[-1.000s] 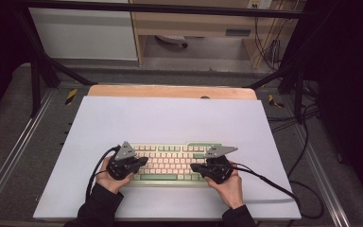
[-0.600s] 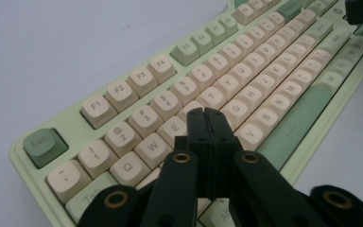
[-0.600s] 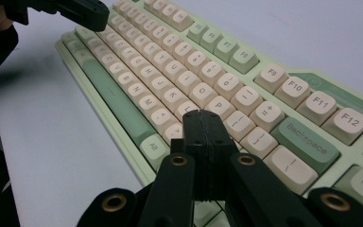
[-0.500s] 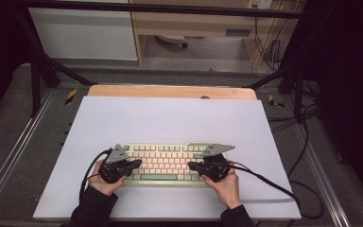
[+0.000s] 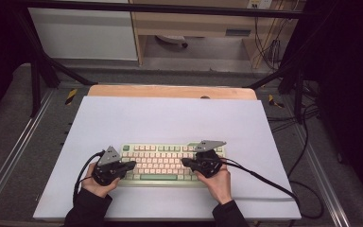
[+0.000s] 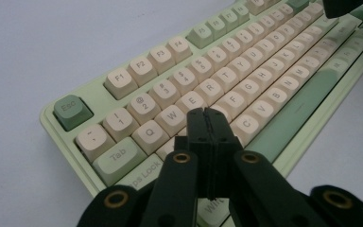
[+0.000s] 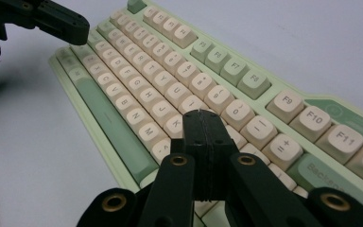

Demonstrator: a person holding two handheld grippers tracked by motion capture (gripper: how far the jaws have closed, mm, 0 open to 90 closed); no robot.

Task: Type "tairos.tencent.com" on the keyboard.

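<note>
A pale green keyboard [image 5: 170, 161] with cream keycaps lies on the white mat near the front edge. My left gripper [image 5: 131, 165] hovers over its left end, jaws pressed together with nothing between them; in the left gripper view the left gripper [image 6: 207, 113] has its tips above the keyboard [image 6: 246, 71] near the S and D keys. My right gripper [image 5: 185, 162] is shut too, over the right half. In the right gripper view the right gripper [image 7: 202, 116] sits above the keyboard [image 7: 170, 80] near the L key, and the left gripper's black jaw tip [image 7: 66, 23] shows at the upper left.
The white mat [image 5: 170, 118] covers a wooden tabletop [image 5: 170, 91] with metal rails at both sides. Black cables [image 5: 264, 177] trail from the right gripper across the mat to the right. Shelving and more cables stand beyond the far edge.
The left gripper has slid left and slightly toward the front, from over the keyboard's left-centre keys to its left end. The right gripper has stayed almost in place.
</note>
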